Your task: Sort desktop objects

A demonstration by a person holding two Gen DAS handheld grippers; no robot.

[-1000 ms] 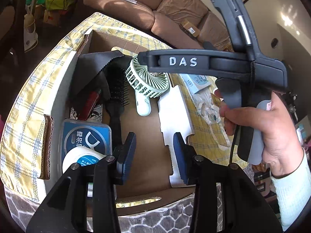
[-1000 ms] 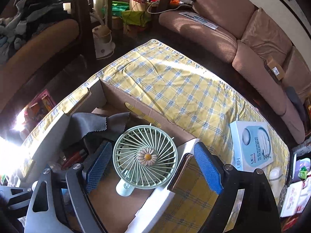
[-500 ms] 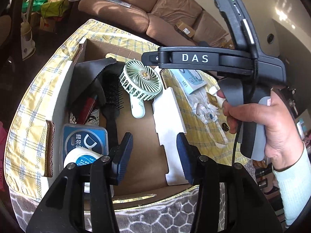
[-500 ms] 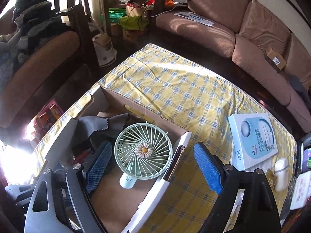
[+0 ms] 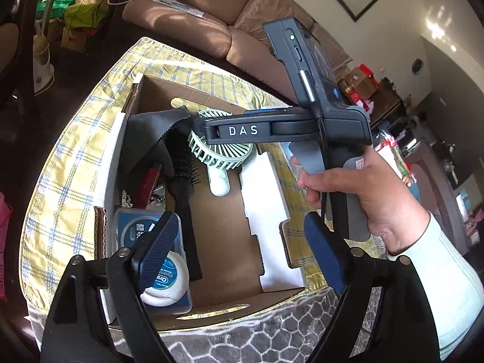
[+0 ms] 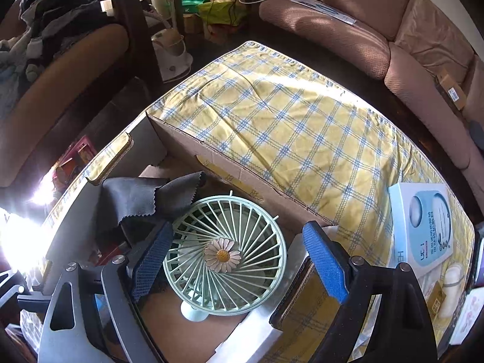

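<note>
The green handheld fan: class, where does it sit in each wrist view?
Left wrist view: green fan above centre, in the cardboard box, partly behind the right tool.
Right wrist view: fan low centre, between the fingers.
Shared landmark: grey cloth beside it.

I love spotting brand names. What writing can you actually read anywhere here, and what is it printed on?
"DAS": white letters on the right gripper.
"Oral" (upside down, cut off): white round floss case.
"UC!": light blue box on the tablecloth; its smaller print is too small to read.
Blue packet in the cardboard box: characters unreadable.
</note>
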